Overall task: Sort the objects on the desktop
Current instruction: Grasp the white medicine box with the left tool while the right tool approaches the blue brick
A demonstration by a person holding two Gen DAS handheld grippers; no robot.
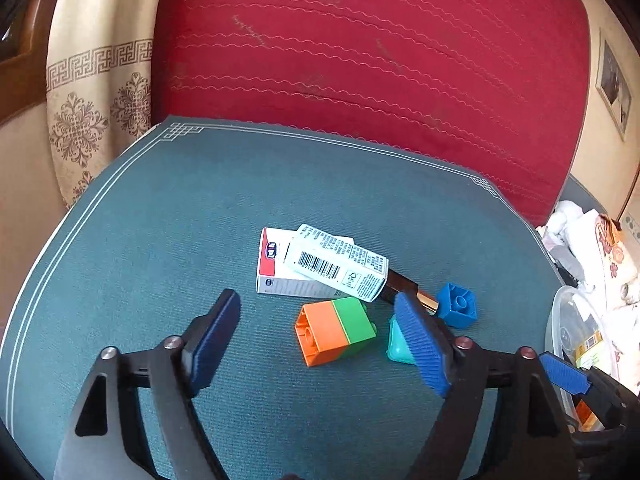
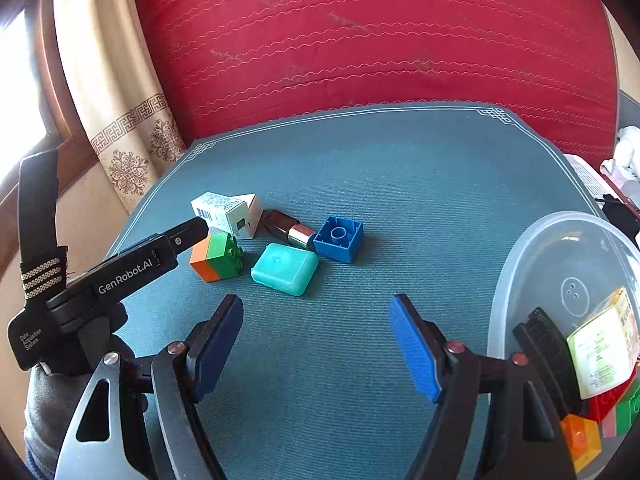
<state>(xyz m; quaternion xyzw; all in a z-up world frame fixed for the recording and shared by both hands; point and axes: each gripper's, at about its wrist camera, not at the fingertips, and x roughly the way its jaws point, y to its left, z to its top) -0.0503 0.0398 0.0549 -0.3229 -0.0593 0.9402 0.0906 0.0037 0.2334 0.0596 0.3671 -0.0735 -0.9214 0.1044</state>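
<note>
1. The orange-and-green block (image 1: 336,330) lies on the mat (image 1: 160,220), just beyond my left gripper (image 1: 320,344), whose jaws stand apart and empty.
2. My right gripper (image 2: 316,344) hovers spread and empty, angled downward beside the clear container (image 2: 560,248).

Printed "GenRobot.AI" along left gripper (image 2: 192,229) arm; "Data Acquisition System" on its handle end. Barcode and tiny unreadable print on white carton (image 1: 338,267). Illegible label on yellow packet (image 2: 606,344) inside clear container (image 2: 532,264).
</note>
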